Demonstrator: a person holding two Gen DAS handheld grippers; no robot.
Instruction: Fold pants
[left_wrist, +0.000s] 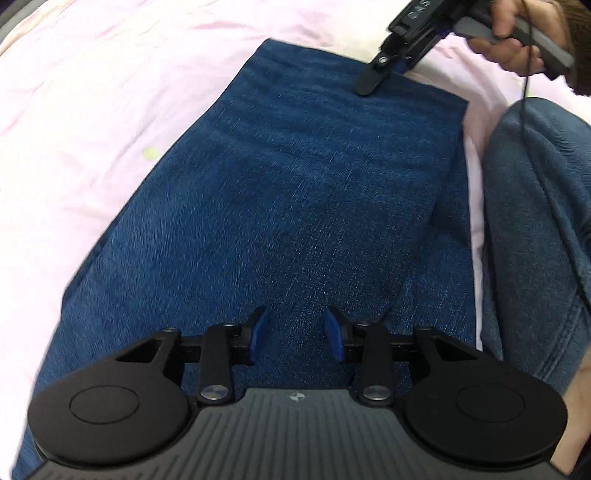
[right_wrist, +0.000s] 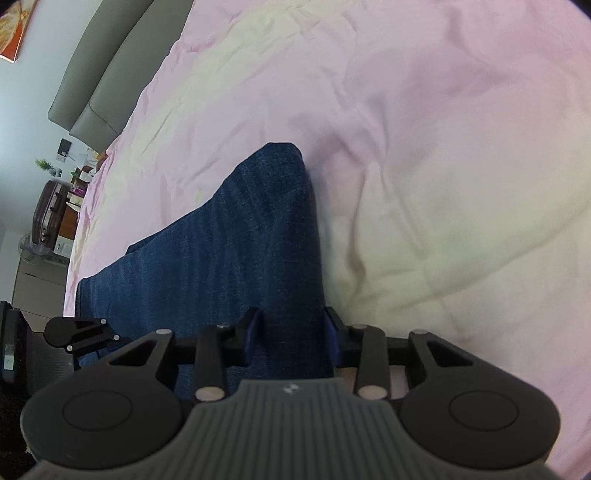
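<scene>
1. Two views to go on, left wrist first. The pants (left_wrist: 280, 177) lie flat on the pink bedsheet (left_wrist: 92, 110) as a long dark denim strip. It looks like the legs are already laid one on top of the other, since I see one leg-wide band with a second edge running along its right side. So I'd say the lengthwise fold is done and the crosswise folds are still left.
2. Same view: the left gripper (left_wrist: 295, 330) hangs over the near part of the denim, jaws partly apart with a clear gap, nothing pinched between the blue pads. The right gripper (left_wrist: 373, 79) sits at the far end of the strip, its tip down on the cloth by the edge. The person's hand (left_wrist: 517, 40) is on its handle, and their knee in jeans (left_wrist: 535, 229) is right beside the bed edge.
3. Right wrist view: the right gripper (right_wrist: 293, 334) straddles the denim edge, and the pants (right_wrist: 240, 236) run away from it to a rounded end. Jaws are half closed with cloth between them, but I can't tell if the pads really bite yet.
4. Containers: none on the bed. There's a suitcase (right_wrist: 48, 214) standing way off by the wall; it looks shut, contents unknown.
</scene>
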